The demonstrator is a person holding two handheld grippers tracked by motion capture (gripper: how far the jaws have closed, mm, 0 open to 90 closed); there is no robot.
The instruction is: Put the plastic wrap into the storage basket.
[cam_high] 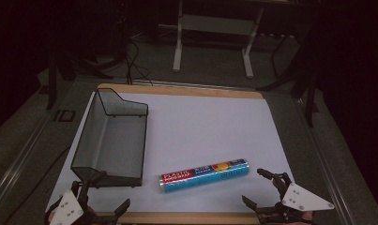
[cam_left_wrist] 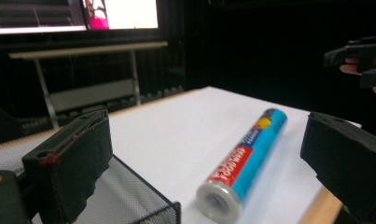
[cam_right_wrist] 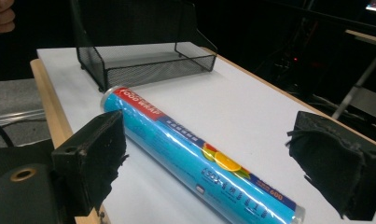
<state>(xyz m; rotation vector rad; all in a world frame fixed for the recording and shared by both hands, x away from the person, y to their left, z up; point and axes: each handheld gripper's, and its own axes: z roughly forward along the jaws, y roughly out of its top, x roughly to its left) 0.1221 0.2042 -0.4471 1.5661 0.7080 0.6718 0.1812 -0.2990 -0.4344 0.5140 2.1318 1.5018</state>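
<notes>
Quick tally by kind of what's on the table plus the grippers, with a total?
Black mesh tray: 1
Blue roll of plastic food wrap: 1
Handheld grippers: 2, left gripper and right gripper, both with jaws apart and holding nothing
Total: 4

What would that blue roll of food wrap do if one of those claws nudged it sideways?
The plastic food wrap roll lies on its side on the smooth white table cover, so it would probably roll. Its glossy wrapper looks slippery, so jaws might slide on it. The hollow tube end suggests it is light and fairly stiff.
</notes>
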